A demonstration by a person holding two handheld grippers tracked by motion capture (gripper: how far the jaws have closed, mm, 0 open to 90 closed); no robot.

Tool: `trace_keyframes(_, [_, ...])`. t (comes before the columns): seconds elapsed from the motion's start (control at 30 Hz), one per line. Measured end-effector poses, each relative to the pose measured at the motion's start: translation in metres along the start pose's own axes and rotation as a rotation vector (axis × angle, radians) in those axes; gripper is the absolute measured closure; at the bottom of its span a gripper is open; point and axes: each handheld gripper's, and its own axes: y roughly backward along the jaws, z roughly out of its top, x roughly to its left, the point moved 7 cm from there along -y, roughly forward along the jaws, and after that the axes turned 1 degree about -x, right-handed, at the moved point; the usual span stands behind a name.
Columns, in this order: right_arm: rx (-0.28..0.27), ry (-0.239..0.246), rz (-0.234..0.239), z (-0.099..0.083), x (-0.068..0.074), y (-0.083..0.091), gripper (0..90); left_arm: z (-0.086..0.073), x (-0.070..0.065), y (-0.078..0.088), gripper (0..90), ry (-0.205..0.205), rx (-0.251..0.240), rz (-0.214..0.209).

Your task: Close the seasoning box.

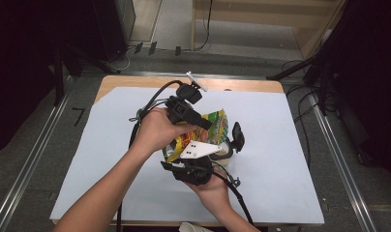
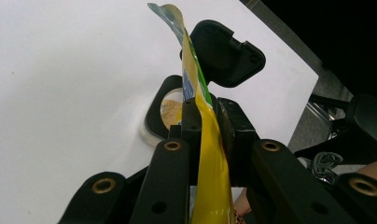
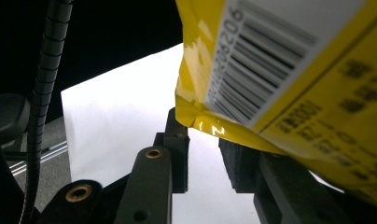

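Note:
A yellow and green snack bag (image 1: 217,124) hangs tilted above the table between both grippers. My left gripper (image 1: 203,124) comes in from the left and is shut on the bag's (image 2: 210,163) thin edge; its jaws (image 2: 207,116) press on it from both sides. My right gripper (image 1: 186,147), with a pale three-cornered plate on top, holds the bag from below. The bag's barcoded bottom corner (image 3: 289,84) sits across the right gripper's (image 3: 203,140) tips. Under the bag stands a small round container (image 2: 170,112) of tan powder, its black lid (image 2: 226,51) flipped open.
A large white paper sheet (image 1: 280,145) covers the wooden table (image 1: 135,82). A small white object (image 1: 193,77) lies at the far edge. A ribbed black cable (image 3: 46,93) trails beside the grippers. Dark stands and floor cables surround the table.

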Motion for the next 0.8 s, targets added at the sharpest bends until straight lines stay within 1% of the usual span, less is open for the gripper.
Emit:
trace_keyframes(0.13, [0.003, -0.009, 0.0, -0.0005, -0.0006, 0.0001, 74.5, 0.0006, 0.0004, -0.0016, 82.1, 0.005, 0.0, -0.004])
trace_keyframes(0.73, [0.004, -0.006, -0.002, -0.001, -0.0037, 0.0005, 74.3, 0.002, 0.0012, -0.0037, 81.6, 0.006, 0.002, -0.003])
trace_keyframes(0.8, [0.004, -0.012, 0.001, -0.0012, -0.0034, 0.0004, 74.3, 0.0021, 0.0015, -0.004, 81.7, 0.005, 0.004, -0.002])
